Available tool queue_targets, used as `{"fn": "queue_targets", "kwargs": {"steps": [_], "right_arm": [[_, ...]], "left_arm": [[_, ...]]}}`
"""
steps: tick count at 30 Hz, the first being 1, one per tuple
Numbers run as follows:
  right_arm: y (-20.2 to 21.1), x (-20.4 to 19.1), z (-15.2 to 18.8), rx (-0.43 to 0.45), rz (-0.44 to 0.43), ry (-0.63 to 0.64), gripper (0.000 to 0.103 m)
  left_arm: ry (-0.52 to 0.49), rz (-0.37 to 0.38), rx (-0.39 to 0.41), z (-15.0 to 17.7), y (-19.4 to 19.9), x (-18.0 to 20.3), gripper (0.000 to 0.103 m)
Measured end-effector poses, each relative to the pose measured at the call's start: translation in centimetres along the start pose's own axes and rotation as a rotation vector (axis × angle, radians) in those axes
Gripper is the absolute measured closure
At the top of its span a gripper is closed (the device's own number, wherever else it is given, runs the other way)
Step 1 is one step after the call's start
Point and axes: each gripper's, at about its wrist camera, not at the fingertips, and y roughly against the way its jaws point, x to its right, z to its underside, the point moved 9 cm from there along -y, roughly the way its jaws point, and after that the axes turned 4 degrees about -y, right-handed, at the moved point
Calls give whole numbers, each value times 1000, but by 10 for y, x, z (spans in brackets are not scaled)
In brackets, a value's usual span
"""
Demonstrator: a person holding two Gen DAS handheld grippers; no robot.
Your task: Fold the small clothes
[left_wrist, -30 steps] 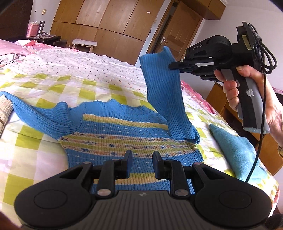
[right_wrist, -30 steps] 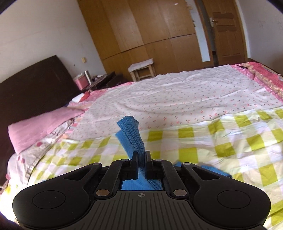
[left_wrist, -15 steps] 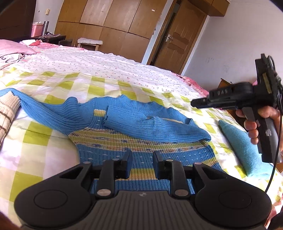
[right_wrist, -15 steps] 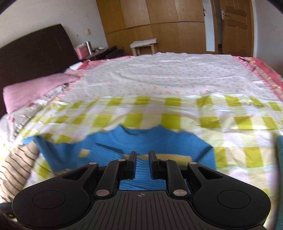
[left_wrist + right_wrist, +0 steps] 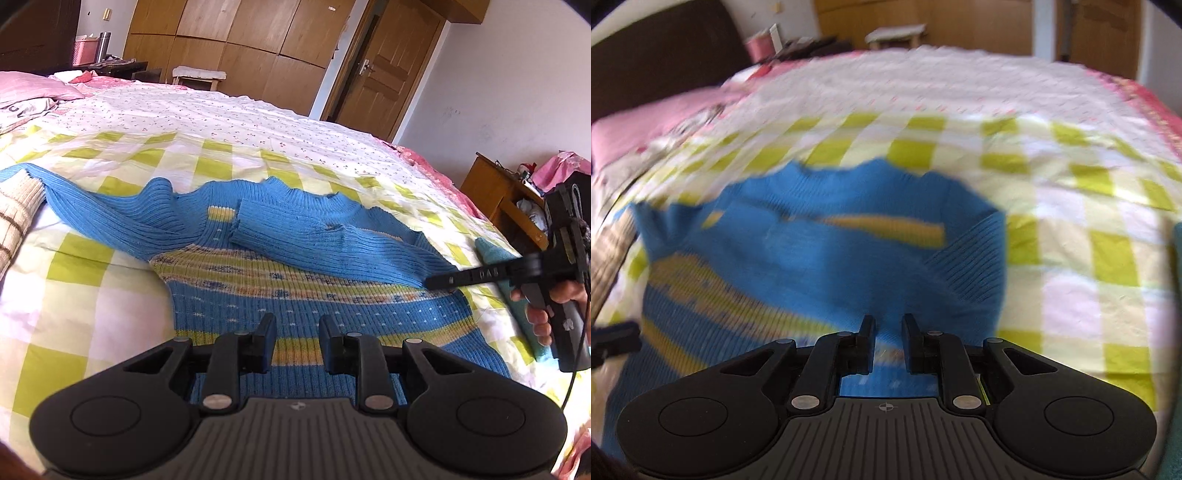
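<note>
A small blue knit sweater with yellow patterned bands lies flat on the checked bedspread. Its right sleeve is folded across the chest; its left sleeve stretches out to the left. My left gripper is open and empty, just above the sweater's hem. My right gripper is open and empty, low over the sweater's right side; that view is blurred. In the left wrist view the right gripper has its tip at the fold of the right sleeve.
A folded teal cloth lies at the bed's right edge. A beige striped garment lies at the far left. A pink pillow is at the headboard end. A wooden nightstand stands right of the bed.
A second ago my right gripper held the right sleeve up in the air. It laid the sleeve across the chest, let go, and has since dropped low to the sweater's right side.
</note>
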Motion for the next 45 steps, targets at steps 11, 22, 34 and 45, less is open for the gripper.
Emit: {"fn": "queue_targets", "kwargs": {"steps": [11, 22, 34, 45], "right_arm": [[17, -39, 0, 129, -5, 204, 86], [11, -32, 8, 160, -50, 162, 86], [25, -29, 9, 206, -19, 196, 86], [17, -47, 14, 229, 67, 378, 71]], "left_arm": [[-35, -58, 43, -40, -22, -6, 62], [-172, -174, -31, -66, -85, -20, 62], [-119, -162, -82, -44, -51, -33, 93], [-57, -170, -111, -33, -48, -44, 93]]}}
